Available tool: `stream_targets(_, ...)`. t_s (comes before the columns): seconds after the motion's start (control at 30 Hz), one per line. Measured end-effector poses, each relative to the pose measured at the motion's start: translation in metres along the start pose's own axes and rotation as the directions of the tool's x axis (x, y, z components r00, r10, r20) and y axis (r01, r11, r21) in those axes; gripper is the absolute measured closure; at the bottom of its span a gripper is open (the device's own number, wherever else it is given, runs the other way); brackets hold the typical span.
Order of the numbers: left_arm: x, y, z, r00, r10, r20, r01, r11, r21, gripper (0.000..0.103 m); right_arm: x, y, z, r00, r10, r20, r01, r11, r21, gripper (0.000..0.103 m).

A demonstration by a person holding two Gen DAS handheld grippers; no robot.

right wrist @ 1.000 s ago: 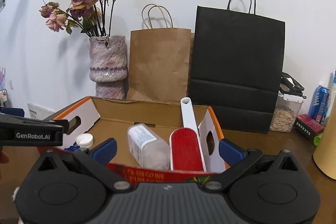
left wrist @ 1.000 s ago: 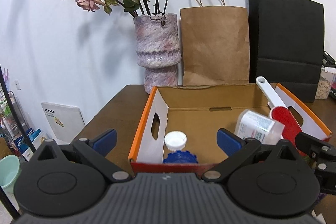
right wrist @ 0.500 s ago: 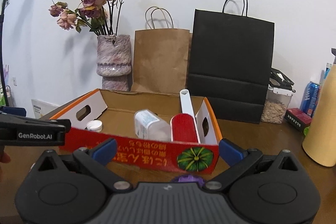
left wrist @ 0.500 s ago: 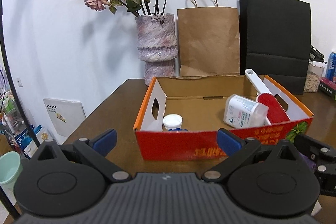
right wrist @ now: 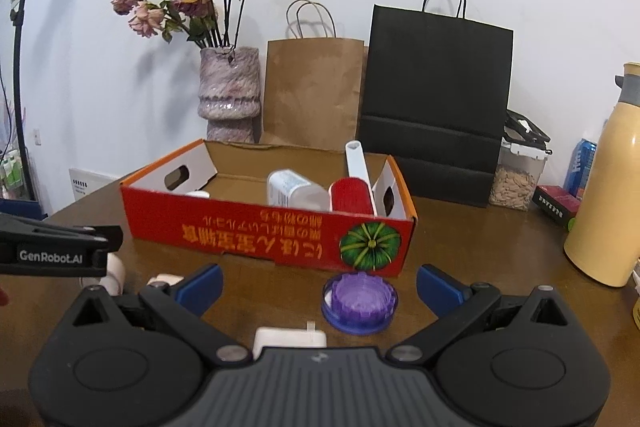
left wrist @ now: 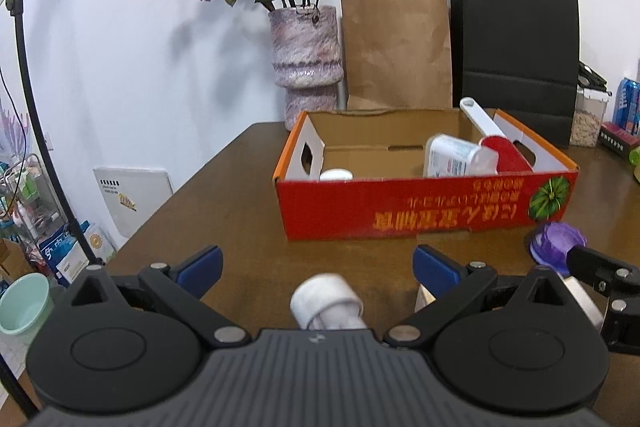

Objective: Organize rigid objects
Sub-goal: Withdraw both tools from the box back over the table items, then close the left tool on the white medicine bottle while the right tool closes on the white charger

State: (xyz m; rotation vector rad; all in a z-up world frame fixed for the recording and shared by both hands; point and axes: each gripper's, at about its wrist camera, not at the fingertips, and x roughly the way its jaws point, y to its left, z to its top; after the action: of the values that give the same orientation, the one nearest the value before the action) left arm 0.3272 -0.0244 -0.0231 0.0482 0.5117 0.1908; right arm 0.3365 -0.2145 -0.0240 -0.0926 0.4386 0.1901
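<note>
A red cardboard box (left wrist: pixel 424 207) sits open on a brown worktop (left wrist: pixel 240 195), holding three things: a clear bottle (left wrist: pixel 456 157) on its side, a red lint brush (left wrist: pixel 500 147) and a white cap (left wrist: pixel 336 174). The left gripper (left wrist: pixel 316 265), fingers apart, hovers over a white bottle (left wrist: pixel 326 303). The right gripper (right wrist: pixel 320 277), fingers apart, faces a purple lid (right wrist: pixel 360 301) and a white charger (right wrist: pixel 290 339). Behind the box stand one vase (left wrist: pixel 306 59) and two paper bags (left wrist: pixel 396 51).

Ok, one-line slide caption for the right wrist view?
Open right gripper hovers over a purple lid and white charger in front of the red box.
</note>
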Motion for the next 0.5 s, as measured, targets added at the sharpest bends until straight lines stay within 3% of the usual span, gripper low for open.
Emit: stream_targets(0.5, -0.013, 0.001, -0.031, 0.999, 0.023, -0.045, -0.023, 1.0, -0.008, 0.0, -0.01, 0.0, -0.031, 0.997, 0.014, -0.076, -0.016, 0.999, -0.032, 0.0)
